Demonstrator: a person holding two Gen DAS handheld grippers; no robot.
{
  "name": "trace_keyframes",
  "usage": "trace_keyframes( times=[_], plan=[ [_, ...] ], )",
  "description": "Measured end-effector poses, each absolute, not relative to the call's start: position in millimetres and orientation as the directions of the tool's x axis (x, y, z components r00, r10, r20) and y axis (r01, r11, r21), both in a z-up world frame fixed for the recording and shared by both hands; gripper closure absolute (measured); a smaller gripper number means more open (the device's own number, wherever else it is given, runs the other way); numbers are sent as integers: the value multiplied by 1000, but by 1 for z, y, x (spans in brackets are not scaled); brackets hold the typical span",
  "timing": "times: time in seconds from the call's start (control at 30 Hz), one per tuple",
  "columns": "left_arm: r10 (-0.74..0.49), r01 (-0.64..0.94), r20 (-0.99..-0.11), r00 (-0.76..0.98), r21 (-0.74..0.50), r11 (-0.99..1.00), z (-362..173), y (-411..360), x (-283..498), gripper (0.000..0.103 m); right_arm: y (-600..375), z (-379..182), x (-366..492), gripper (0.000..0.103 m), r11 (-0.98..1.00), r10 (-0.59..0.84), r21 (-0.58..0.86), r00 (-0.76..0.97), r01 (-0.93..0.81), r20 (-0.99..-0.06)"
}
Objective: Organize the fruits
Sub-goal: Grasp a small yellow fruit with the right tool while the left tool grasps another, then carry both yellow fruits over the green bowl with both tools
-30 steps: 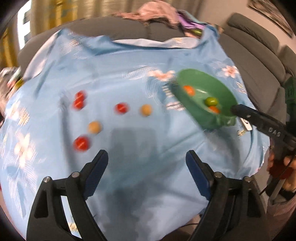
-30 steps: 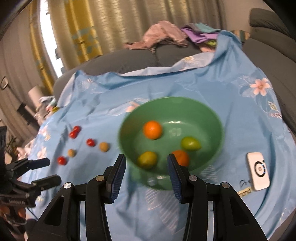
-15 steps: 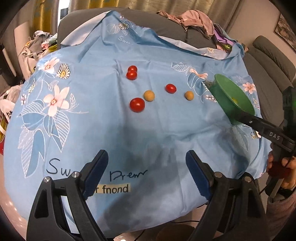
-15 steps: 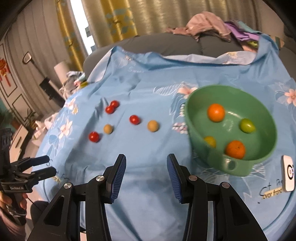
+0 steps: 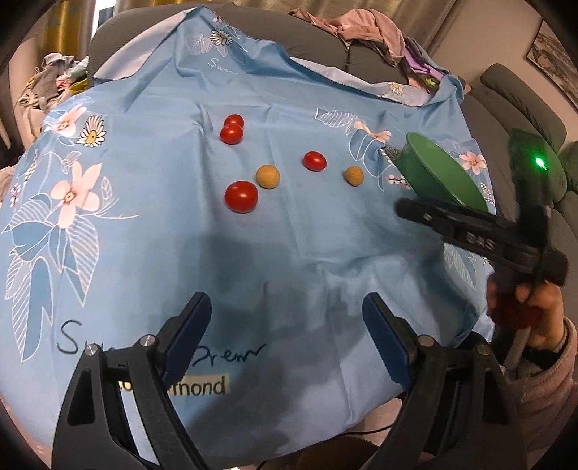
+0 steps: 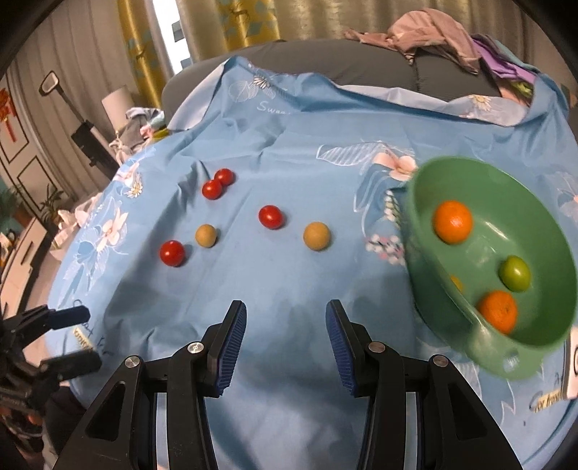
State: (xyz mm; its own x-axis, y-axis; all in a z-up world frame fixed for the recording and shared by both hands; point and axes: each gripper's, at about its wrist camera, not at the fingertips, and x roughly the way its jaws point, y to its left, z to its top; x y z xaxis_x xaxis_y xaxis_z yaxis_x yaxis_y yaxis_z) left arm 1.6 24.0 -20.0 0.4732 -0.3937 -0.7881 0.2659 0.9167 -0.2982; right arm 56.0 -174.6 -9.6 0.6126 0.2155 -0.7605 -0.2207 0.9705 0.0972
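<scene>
Status: partway through, judging by the layout. Green bowl (image 6: pixel 487 274) sits at the right side of the blue flowered cloth (image 6: pixel 289 144) and holds two oranges (image 6: pixel 453 221), a green fruit (image 6: pixel 514 273) and something yellow mostly hidden behind the near wall. Looks like the sorted share.

Left on the cloth: six pieces.
- two red tomatoes touching at the far left (image 5: pixel 231 129)
- one larger tomato (image 5: pixel 241 196) just beside a tan ball-shaped fruit (image 5: pixel 267 176)
- one lone tomato (image 5: pixel 314 161) mid-row
- second tan fruit (image 5: pixel 353 175), nearest the bowl

Left claw (image 5: pixel 285 340): jaws spread wide, nothing between them, hanging over the near edge of the cloth, well short of the fruit row.
Right claw (image 6: pixel 285 343): also open and empty, pointing at the bare patch between the row and the bowl. In the left view it shows from the side, in front of the bowl.

Surroundings: grey sofa (image 6: pixel 361 61) behind with a heap of clothes (image 6: pixel 426 32), yellow curtains (image 6: pixel 144 47), a small white device at the cloth's right edge, partly cut off.

Obstacles: nothing lies between either claw and the fruit. Risks as I read them: round fruit likely rolls on wrinkled cloth, the touching tomato pair is awkward to pick singly, and the claws could crowd each other near the bowl.
</scene>
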Motion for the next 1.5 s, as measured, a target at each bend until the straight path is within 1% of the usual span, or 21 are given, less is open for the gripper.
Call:
trace_keyframes(
  times=[0.23, 0.53, 0.57, 0.63, 0.83, 0.97, 1.03, 1.1, 1.17, 1.2, 1.33, 1.4, 1.43, 1.47, 1.5],
  plan=[
    [-404, 276, -790, 462, -305, 912, -25, 25, 17, 17, -168, -22, 109, 57, 979, 143, 23, 597, -204, -789],
    [-426, 295, -785, 451, -319, 901, -27, 18, 37, 17, -165, -39, 145, 57, 985, 82, -18, 555, -172, -828],
    [-426, 297, -785, 450, -319, 900, -27, 18, 40, 17, -165, -40, 147, 59, 985, 83, -17, 553, -173, -829],
    [-427, 298, -785, 449, -318, 900, -27, 16, 45, 18, -165, -43, 150, 75, 983, 98, -5, 542, -186, -835],
    [-422, 297, -785, 453, -314, 902, -27, 3, 63, 19, -169, -41, 157, 75, 977, 154, 43, 551, -209, -820],
    [-395, 286, -784, 479, -286, 915, -25, -5, 82, 23, -168, -38, 162, 75, 973, 183, 68, 558, -221, -809],
    [-378, 278, -790, 482, -271, 922, -26, -9, 93, 24, -169, -36, 165, 75, 970, 207, 93, 562, -226, -801],
    [-354, 268, -797, 489, -249, 931, -30, -14, 104, 26, -169, -35, 169, 75, 967, 226, 113, 562, -229, -795],
    [-338, 267, -805, 487, -231, 935, -34, -19, 113, 32, -169, -34, 175, 75, 966, 230, 115, 566, -231, -792],
    [-328, 267, -807, 491, -219, 939, -35, -20, 119, 32, -168, -34, 178, 75, 966, 229, 114, 568, -232, -791],
    [-286, 270, -827, 483, -170, 948, -43, -29, 138, 39, -169, -32, 181, 75, 964, 240, 122, 575, -237, -782],
    [-265, 276, -837, 478, -144, 950, -47, -32, 143, 50, -169, -31, 182, 74, 962, 248, 128, 578, -240, -777],
    [-252, 277, -843, 475, -129, 952, -50, -34, 146, 58, -169, -30, 182, 75, 962, 250, 129, 579, -242, -776],
    [-241, 276, -850, 469, -118, 954, -53, -36, 148, 63, -170, -30, 182, 75, 961, 251, 129, 580, -244, -775],
    [-234, 276, -853, 466, -111, 955, -55, -36, 150, 64, -170, -30, 182, 75, 961, 252, 127, 582, -246, -774]
  ],
)
